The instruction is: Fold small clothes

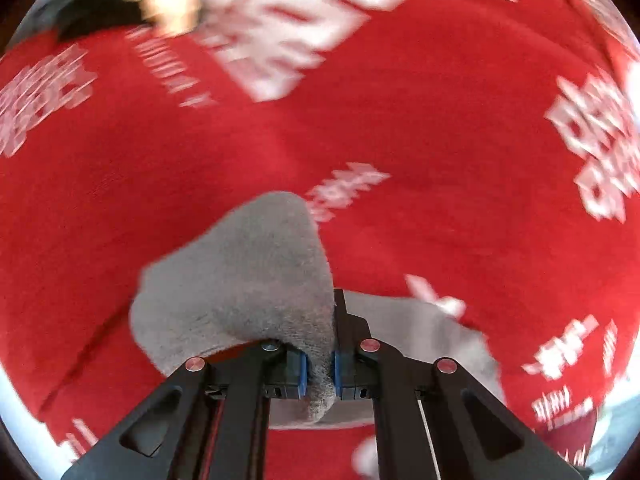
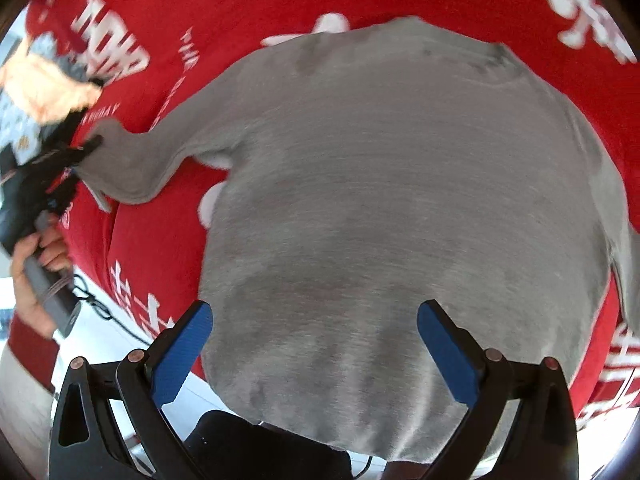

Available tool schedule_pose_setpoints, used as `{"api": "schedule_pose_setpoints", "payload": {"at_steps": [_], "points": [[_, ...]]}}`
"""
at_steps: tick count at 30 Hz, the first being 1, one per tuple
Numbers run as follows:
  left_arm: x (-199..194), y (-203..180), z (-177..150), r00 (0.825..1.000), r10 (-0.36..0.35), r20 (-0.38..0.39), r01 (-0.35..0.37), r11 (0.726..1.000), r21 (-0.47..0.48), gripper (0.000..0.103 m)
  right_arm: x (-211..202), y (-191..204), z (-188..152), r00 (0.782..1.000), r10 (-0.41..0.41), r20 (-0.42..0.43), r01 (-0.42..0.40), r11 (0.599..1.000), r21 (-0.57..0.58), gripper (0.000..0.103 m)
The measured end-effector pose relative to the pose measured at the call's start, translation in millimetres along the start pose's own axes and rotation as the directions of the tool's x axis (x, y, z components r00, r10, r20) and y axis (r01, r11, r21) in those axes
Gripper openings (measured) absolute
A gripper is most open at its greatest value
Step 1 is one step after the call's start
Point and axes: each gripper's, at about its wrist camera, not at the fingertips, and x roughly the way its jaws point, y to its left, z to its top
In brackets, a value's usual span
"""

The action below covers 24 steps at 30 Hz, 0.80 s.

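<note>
A small grey sweater (image 2: 400, 200) lies flat on a red cloth with white lettering (image 2: 240, 0). Its left sleeve (image 2: 132, 160) stretches out sideways, and my left gripper (image 2: 93, 145) has the cuff. In the left wrist view the blue pads of that gripper (image 1: 320, 368) are shut on a fold of the grey sleeve (image 1: 240, 280), which is lifted off the red cloth (image 1: 400, 120). My right gripper (image 2: 314, 344) hovers over the sweater's lower body, open wide, with nothing pinched between its blue pads (image 2: 184, 352).
A person's hand (image 2: 32, 272) holds the left gripper's handle, with a thin black cable (image 2: 96, 304) trailing below it. A blurred peach-coloured thing (image 2: 44, 88) lies at the cloth's far left edge. A white surface (image 2: 100, 340) borders the cloth. A black object (image 2: 240, 440) sits below the sweater's hem.
</note>
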Motion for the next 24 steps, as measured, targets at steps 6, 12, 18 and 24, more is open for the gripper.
{"api": "schedule_pose_setpoints", "payload": {"at_steps": [6, 12, 18, 24], "points": [[16.5, -145.8, -30.0, 0.977, -0.193, -0.089, 0.209, 0.946, 0.246, 0.009, -30.6, -60.7, -7.1, 0.998, -0.016, 0.068, 0.009, 0.995, 0.104, 0.102], [78.2, -270.6, -120.4, 0.928, -0.254, -0.273, 0.348, 0.853, 0.389, 0.009, -49.5, -141.7, -25.2, 0.992, -0.064, 0.109, 0.036, 0.969, 0.244, 0.102], [148.7, -318.8, -219.9, 0.913, -0.028, -0.408, 0.271, 0.789, 0.552, 0.01, -47.3, -213.5, -49.9, 0.988, -0.126, 0.09, 0.086, 0.929, 0.36, 0.102], [119.5, -310.7, -227.1, 0.927, 0.054, -0.372, 0.213, 0.739, 0.639, 0.052, -44.2, -242.6, -48.9, 0.983, -0.151, 0.1, 0.1, 0.914, 0.394, 0.102]]}}
